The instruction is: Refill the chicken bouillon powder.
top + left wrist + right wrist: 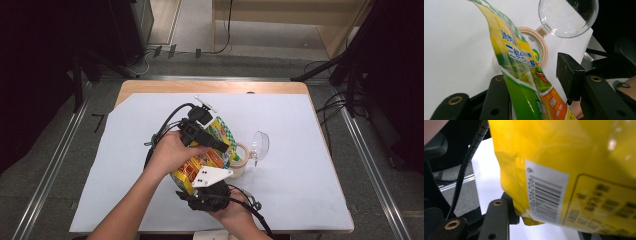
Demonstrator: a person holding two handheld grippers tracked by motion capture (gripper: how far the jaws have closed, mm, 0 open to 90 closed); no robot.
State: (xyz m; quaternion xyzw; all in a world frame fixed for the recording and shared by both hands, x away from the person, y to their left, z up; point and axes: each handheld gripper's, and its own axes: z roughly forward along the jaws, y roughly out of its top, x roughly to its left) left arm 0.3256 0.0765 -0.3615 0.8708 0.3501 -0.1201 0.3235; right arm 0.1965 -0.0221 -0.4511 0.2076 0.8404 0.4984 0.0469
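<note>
I hold a yellow and green snack bag (202,162) above the middle of the desk (300,200), one hand-held gripper at each end of it. My left hand-held gripper (222,146) comes in from the left over the bag's far part; in the left gripper view the bag (524,75) runs up between its jaws, lying against the left jaw, while the right jaw stands clear of it with a gap, so these jaws are partly open and not pinching the bag. My right hand-held gripper (200,192) sits at the near edge of the desk under the bag's near end. In the right gripper view the bag's barcode corner (544,192) rests down against the left jaw; the other jaw is hidden behind the bag, so I cannot tell whether this pair truly clamps it. Just right of the bag and partly under it stands a small round jar with a beige rim (242,157). Its clear hinged lid (260,144) is flipped open to the right. In the left gripper view the jar's mouth (544,47) lies directly behind the bag's far end, with the lid (567,17) beyond it. A pale sheet covers most of the desk.
</note>
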